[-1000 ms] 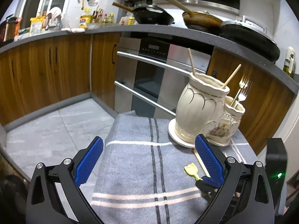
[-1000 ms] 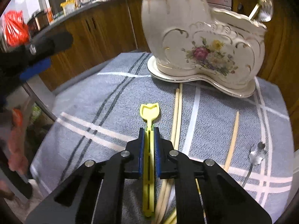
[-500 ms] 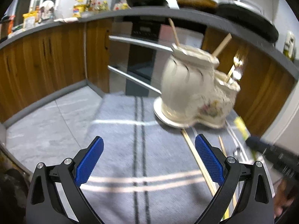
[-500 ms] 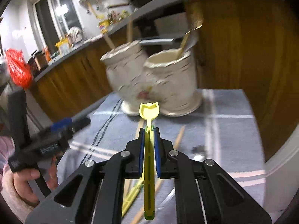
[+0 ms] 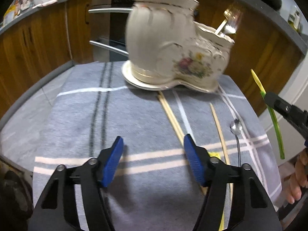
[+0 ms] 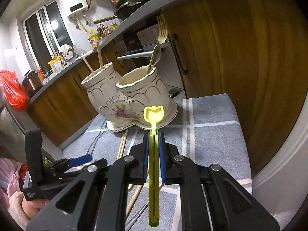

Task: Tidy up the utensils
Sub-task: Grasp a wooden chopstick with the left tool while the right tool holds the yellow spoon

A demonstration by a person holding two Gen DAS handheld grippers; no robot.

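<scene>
Yellow utensil clamped in right tongs; left tongs narrowing, empty; three chopsticks flat.

This is a home kitchen. Wooden cabinet doors run under a grey countertop that wraps the room. At twelve o'clock from the left hand's view, a built-in oven with steel bar handles sits between the cabinets. Pans with long handles rest on the counter at twelve o'clock in the right view. At eleven o'clock there, a white water heater hangs on the wall beside a dark window, with bottles and packets lined below it. A red plastic bag sits at nine o'clock. The floor has grey tiles.
</scene>
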